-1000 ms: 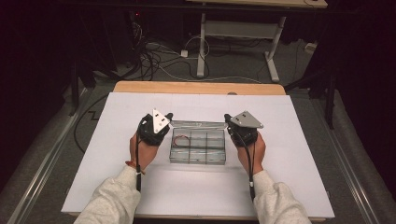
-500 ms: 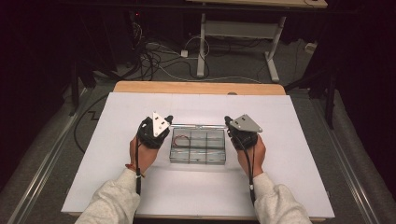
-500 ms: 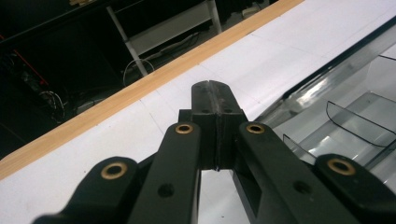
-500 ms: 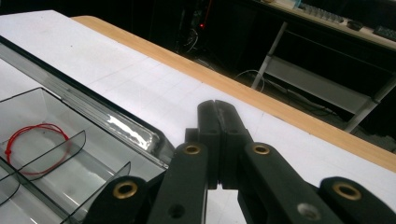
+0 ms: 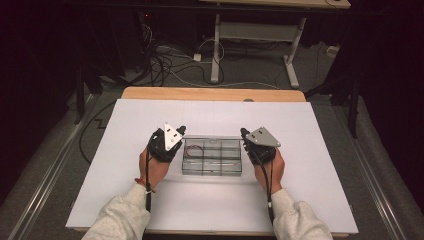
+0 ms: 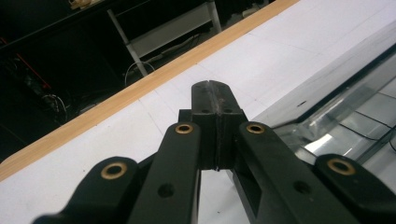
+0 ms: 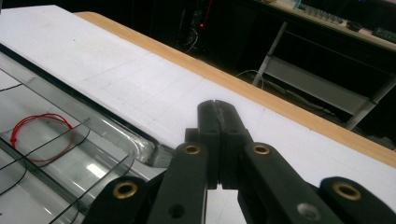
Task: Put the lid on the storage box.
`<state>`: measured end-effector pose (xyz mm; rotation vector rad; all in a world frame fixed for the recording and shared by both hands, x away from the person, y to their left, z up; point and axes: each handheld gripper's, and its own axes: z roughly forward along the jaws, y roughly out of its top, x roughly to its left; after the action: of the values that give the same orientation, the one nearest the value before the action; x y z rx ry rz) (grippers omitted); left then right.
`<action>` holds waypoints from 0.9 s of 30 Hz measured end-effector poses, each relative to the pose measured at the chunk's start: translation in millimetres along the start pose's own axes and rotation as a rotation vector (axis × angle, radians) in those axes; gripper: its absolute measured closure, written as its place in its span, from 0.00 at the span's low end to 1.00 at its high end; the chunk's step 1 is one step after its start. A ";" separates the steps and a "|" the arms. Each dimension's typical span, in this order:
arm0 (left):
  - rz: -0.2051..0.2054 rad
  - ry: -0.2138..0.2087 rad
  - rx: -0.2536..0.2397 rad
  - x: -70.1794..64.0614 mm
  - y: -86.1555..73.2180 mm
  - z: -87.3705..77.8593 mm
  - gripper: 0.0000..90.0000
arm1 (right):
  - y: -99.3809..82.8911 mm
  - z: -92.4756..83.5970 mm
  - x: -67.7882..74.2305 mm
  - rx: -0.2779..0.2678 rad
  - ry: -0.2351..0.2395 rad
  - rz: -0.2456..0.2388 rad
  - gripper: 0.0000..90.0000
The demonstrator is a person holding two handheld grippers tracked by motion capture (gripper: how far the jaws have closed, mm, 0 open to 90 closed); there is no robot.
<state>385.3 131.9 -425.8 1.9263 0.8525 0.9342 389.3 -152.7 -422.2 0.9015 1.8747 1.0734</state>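
A clear plastic compartment box (image 5: pixel 212 156) lies on the white table (image 5: pixel 210 117); a red loop of cord (image 5: pixel 195 149) rests in its far left cell. My left gripper (image 5: pixel 181 130) sits at the box's left end, jaws pressed together with nothing between them (image 6: pixel 215 91). My right gripper (image 5: pixel 244 132) sits at the box's right end, jaws likewise shut and empty (image 7: pixel 218 109). In the right gripper view the box (image 7: pixel 56 140) and the red loop (image 7: pixel 39 130) lie to the left of the jaws. The box's clear edge (image 6: pixel 336 112) runs to the right of the left jaws.
The white sheet covers a wooden table whose far edge (image 5: pixel 212 94) shows as a tan strip. Beyond it, the dark floor holds cables (image 5: pixel 175 62) and a white desk frame (image 5: pixel 255 37). White surface lies free on all sides of the box.
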 end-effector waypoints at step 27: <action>0.021 0.006 -0.012 -8.2 -11.8 -4.8 0.97 | -13.0 -5.5 4.6 -0.022 0.009 0.002 1.00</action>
<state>374.6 132.2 -436.6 1.9263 0.8295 0.9565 379.9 -155.8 -433.3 0.8881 1.8664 1.0991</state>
